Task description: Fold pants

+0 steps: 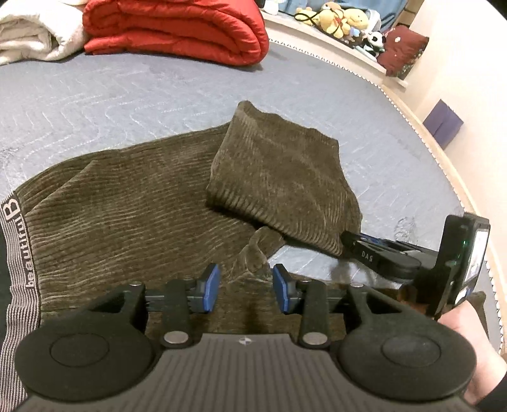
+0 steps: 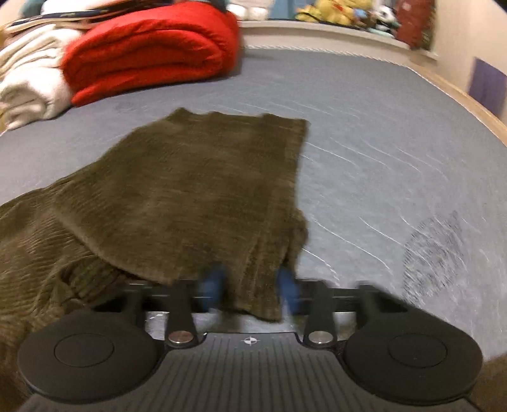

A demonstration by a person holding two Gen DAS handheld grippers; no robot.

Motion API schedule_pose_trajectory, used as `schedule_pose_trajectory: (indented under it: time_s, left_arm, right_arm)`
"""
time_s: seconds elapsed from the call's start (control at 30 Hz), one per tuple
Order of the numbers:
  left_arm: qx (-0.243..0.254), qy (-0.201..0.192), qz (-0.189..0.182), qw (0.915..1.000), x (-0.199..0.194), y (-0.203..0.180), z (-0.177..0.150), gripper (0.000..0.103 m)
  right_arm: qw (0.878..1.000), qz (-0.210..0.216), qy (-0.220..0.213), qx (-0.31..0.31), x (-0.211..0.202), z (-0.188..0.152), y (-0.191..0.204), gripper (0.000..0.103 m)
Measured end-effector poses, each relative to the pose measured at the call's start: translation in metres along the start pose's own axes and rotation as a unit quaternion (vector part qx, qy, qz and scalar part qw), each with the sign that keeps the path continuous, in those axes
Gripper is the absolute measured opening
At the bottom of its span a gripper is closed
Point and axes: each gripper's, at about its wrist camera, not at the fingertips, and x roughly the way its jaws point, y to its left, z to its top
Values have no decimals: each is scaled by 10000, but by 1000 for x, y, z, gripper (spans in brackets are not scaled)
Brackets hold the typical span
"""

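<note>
Open grey bed right of the pants. Blocked at the far left by red quilt and white blanket.

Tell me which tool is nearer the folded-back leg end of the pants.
Right. The right tool has that folded-back leg end between its pads, at the near corner; the left tool hovers above the pants' middle, short of it.

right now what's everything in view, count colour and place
pants: one, olive-brown corduroy, on the bed, leg end folded back
bed cover: one, grey-blue quilted
red blanket: one, folded, far side
white blanket: one, left of the red
plush toys: several, mostly yellow, far ledge
purple box: one, by the wall
left gripper: open above the pants
right gripper: blue pads either side of the leg edge
hand: one, lower right
</note>
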Motion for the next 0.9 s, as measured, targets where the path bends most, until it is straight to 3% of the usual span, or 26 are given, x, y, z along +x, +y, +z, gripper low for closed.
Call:
schedule_pose_trajectory:
  time_s: [0.2,0.33,0.47,0.53,0.63,0.67,0.77,0.9]
  left_arm:
    - [-319,-203,33,9993,-13,11,5,41]
    - [-579,-408,9,9975,-25,23,10,41]
    - [-717,-407,60,9966,-29,34,11,41]
    - [-782,-373,108,9962,-27,39,12,41]
    - [-873,-322,178,9955,-25,46,14,41]
    - [-906,-303,187,9953,-24,48,14,41]
    - [-959,-262,156,9949,-23,54,14,43]
    - [-975,-282,146,9947,-24,58,15,46]
  right_arm:
    - [9929,288,-764,-861,-48,10,27,9]
    - [9613,1232,-1366,-2050,-104,-2,59,8]
    - [9252,2322,-1281,-2716,-136,-23,79,8]
    - [9241,2446,-971,-2770,-131,-33,85,10]
    - [9421,2375,-437,-2328,-110,-39,75,14]
    - [9484,2379,-278,-2075,-105,-37,68,22]
    - [9661,2354,-128,-1053,-97,-26,36,67]
    - [9621,2715,102,246,-80,-18,-6,71]
